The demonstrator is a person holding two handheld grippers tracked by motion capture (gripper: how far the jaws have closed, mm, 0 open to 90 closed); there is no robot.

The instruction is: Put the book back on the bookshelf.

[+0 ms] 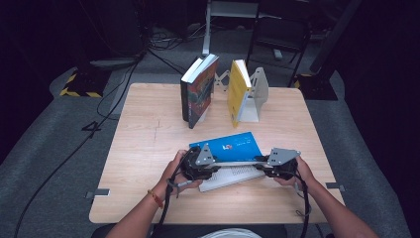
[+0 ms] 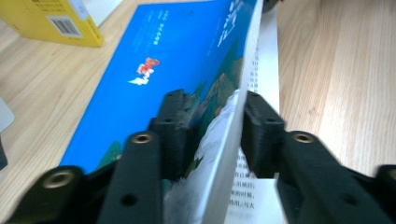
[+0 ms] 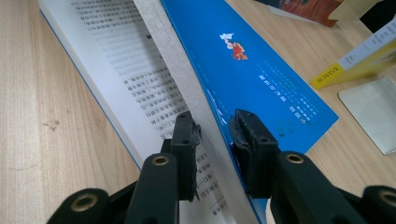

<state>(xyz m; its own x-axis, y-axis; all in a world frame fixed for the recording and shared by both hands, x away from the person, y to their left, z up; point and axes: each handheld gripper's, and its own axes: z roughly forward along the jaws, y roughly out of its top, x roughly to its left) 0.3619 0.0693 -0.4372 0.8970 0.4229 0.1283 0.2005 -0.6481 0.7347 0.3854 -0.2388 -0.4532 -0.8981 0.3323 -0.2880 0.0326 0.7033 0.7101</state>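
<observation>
A blue-covered book [image 1: 233, 145] lies open near the front of the wooden table [image 1: 143, 148]. Its cover and a wad of pages are lifted at a slant over the printed pages [image 1: 233, 177] below. My left gripper [image 1: 213, 166] is shut on the lifted part at the book's left end. Its jaws straddle the blue cover [image 2: 163, 56] and the page edges, with my left gripper [image 2: 212, 112] midway across them. My right gripper [image 1: 262, 168] clamps the same lifted part at the right end. In its own view my right gripper [image 3: 215, 126] pinches the page block beside the cover [image 3: 261, 74].
A dark-covered book [image 1: 198, 91] stands upright at the back of the table. Beside it a yellow book [image 1: 237, 91] leans on a white bookend [image 1: 258, 94]. Cables and chair legs lie on the floor beyond the table.
</observation>
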